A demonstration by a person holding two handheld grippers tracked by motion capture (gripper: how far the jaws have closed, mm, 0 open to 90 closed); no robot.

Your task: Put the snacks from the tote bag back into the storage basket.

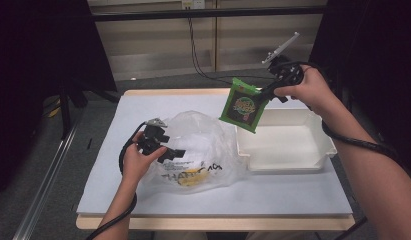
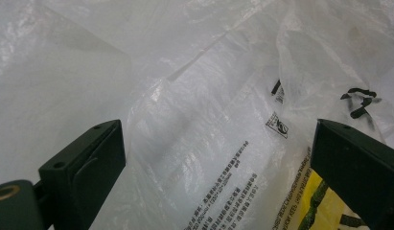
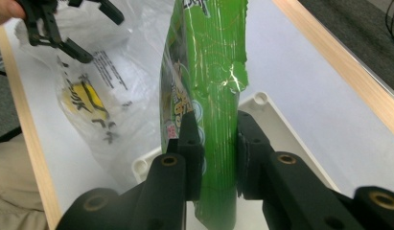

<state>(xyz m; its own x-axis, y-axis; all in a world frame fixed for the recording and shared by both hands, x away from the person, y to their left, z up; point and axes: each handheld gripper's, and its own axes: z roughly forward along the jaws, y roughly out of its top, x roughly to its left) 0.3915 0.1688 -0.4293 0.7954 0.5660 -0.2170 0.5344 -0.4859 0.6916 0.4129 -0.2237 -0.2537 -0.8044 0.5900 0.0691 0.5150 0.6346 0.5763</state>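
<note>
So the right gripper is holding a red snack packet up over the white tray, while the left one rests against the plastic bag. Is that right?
Not quite: the snack packet is green, not red, as the high view and the right gripper view show. The rest stands: the right gripper has its jaws clamped on it above the white tray, and the left gripper rests with open jaws against the plastic bag.

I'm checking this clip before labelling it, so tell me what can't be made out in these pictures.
- What else lies inside the plastic bag: high view, crumpled cloudy film hides it; a yellow patch shows.
- Small print on the bag: left gripper view, too small and creased.
- The green snack packet label: right gripper view, cut off by the top edge and covered by the right tongs.
- Near inside wall of the white tray: high view, hidden by its rim.
</note>
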